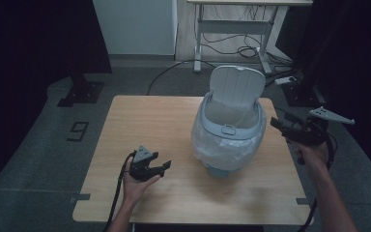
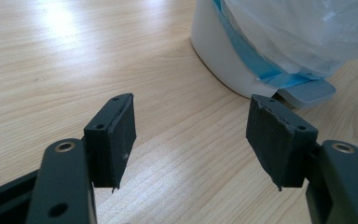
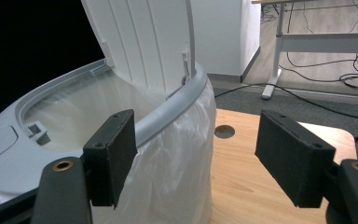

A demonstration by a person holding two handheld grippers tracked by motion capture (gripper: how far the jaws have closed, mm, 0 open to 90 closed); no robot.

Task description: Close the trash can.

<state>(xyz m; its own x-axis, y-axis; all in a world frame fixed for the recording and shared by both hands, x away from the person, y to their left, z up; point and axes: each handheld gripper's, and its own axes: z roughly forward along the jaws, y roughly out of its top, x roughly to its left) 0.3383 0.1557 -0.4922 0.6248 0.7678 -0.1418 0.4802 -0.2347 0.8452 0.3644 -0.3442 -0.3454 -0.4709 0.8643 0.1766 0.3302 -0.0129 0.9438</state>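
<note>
A small white bin (image 1: 228,140) stands on the wooden table (image 1: 145,121), right of the middle. Its lid (image 1: 236,87) is raised upright and a clear plastic bag (image 1: 207,147) hangs over its outside. My left gripper (image 1: 165,166) rests low on the table left of the bin, open and empty. In the left gripper view its jaws (image 2: 191,135) frame bare wood, with the bin's base (image 2: 223,60) and foot pedal (image 2: 307,91) ahead. My right gripper (image 1: 276,124) hovers beside the bin's right rim, open. In the right gripper view the gripper (image 3: 193,154) faces the bin's grey rim (image 3: 177,105).
A desk frame (image 1: 232,29) with loose cables stands on the floor behind the table. Dark stands flank the table at both sides. A round hole (image 3: 224,131) pierces the tabletop near the bin's far side.
</note>
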